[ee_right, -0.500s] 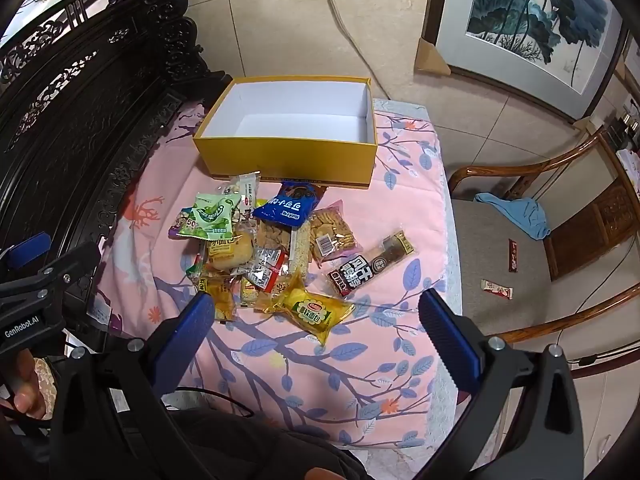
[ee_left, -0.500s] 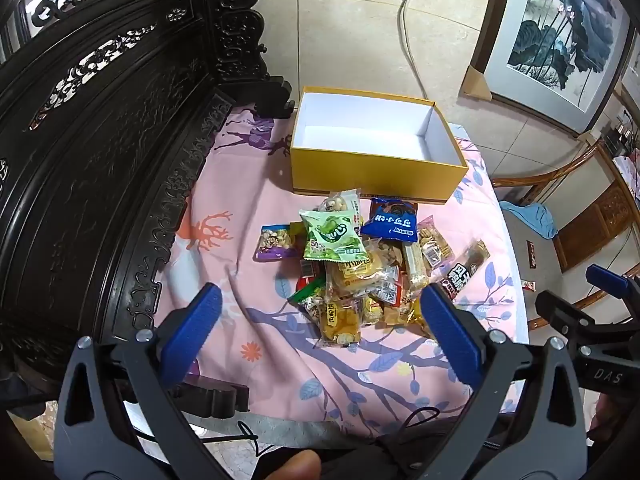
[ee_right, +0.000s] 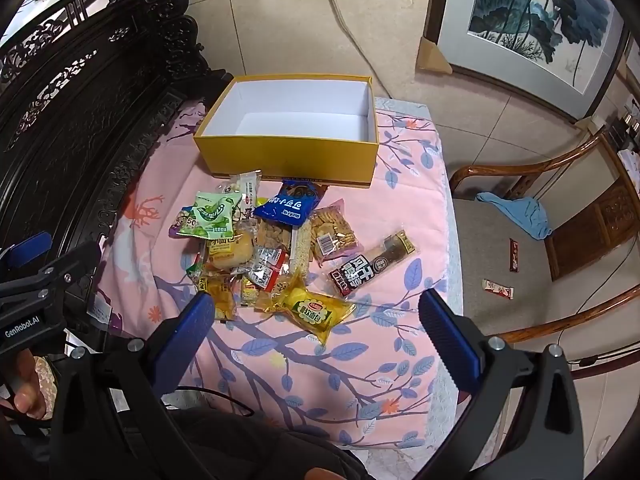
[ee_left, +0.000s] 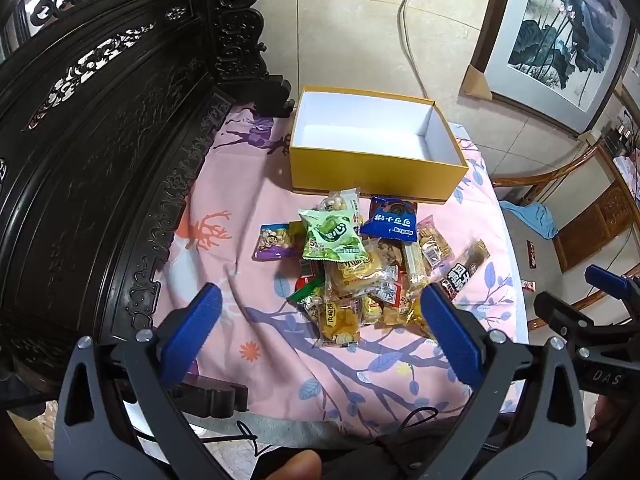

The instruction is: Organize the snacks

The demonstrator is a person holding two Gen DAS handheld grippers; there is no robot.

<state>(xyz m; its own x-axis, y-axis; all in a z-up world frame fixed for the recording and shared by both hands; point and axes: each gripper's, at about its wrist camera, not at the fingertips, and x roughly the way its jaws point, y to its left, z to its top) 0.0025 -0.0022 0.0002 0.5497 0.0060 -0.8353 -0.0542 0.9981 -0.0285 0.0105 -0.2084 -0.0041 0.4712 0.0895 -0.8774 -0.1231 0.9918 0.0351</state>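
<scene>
I hold both the left gripper (ee_left: 320, 332) and the right gripper (ee_right: 312, 320) above the near edge of the surface (ee_right: 400, 208), each with its jaws spread as wide as they go and nothing between them, while the snacks (ee_right: 276, 248) lie heaped and overlapping just in front of the empty yellow box (ee_right: 288, 152). Because the packets are slick and stacked, I judge that closing on one could pinch two at once or drag a neighbour along. The long dark bar (ee_right: 372, 264) and the yellow bread packet (ee_right: 316, 312) nearest the right edge could get nudged off toward the chair (ee_right: 500, 280).
</scene>
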